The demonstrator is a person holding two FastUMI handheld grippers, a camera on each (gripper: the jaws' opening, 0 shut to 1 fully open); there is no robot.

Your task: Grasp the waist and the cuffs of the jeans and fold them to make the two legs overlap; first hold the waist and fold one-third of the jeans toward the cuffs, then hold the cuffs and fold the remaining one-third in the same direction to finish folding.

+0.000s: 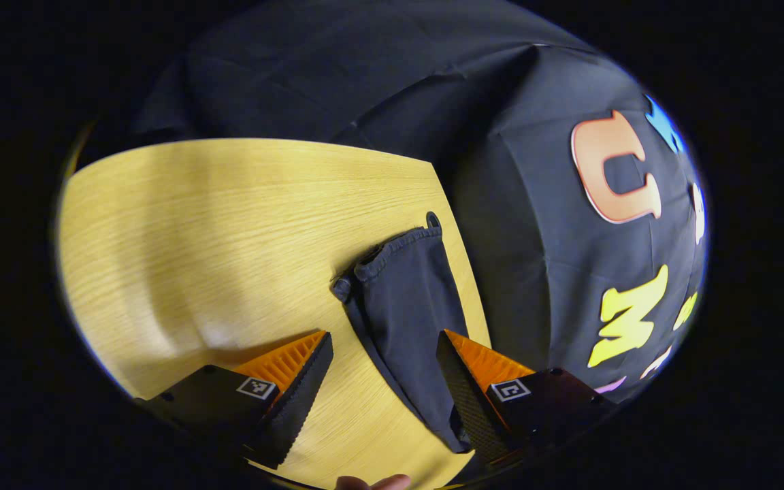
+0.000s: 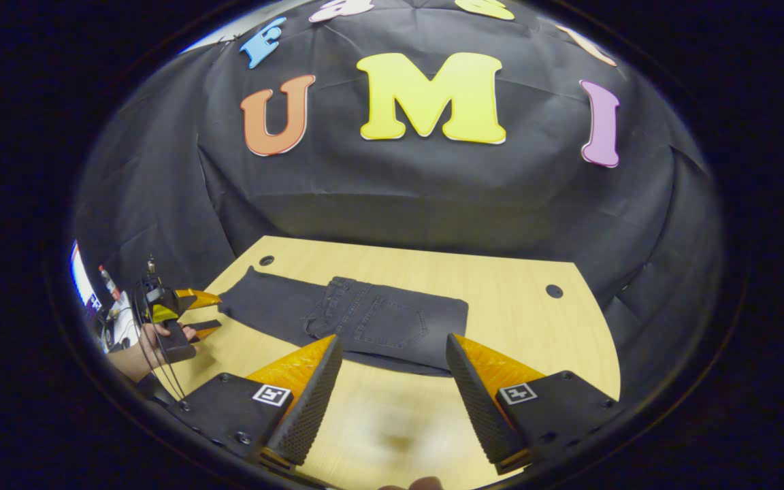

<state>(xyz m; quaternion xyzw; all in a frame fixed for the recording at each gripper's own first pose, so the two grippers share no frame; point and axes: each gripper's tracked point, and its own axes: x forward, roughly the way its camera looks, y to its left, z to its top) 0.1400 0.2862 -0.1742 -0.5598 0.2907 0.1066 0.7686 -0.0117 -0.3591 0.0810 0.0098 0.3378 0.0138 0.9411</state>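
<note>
**Now the cuffs: last third to fold**

Already the jeans (image 2: pixel 358 323) lie flat on the worktop (image 2: pixel 514 320) with the legs overlapped and what looks like the waist third turned over, pockets up, though the fisheye curve makes the fold line hard to judge. The left gripper (image 1: pixel 384 367) hovers with its fingers spread wide and holding nothing, the cuffs (image 1: pixel 392 255) ahead of them at about 12 o'clock. In the right gripper view it sits at 9 o'clock, carried by a hand (image 2: pixel 154 340) just beside the cuff end. The right gripper (image 2: pixel 394 371) is likewise wide apart and empty, above bare worktop with the pocket end at 12 o'clock.

To do this step well, I would pinch both layers at the cuff corners, lift low, and lay the end evenly over the folded part with edges aligned.

No containers are on the worktop.
</note>
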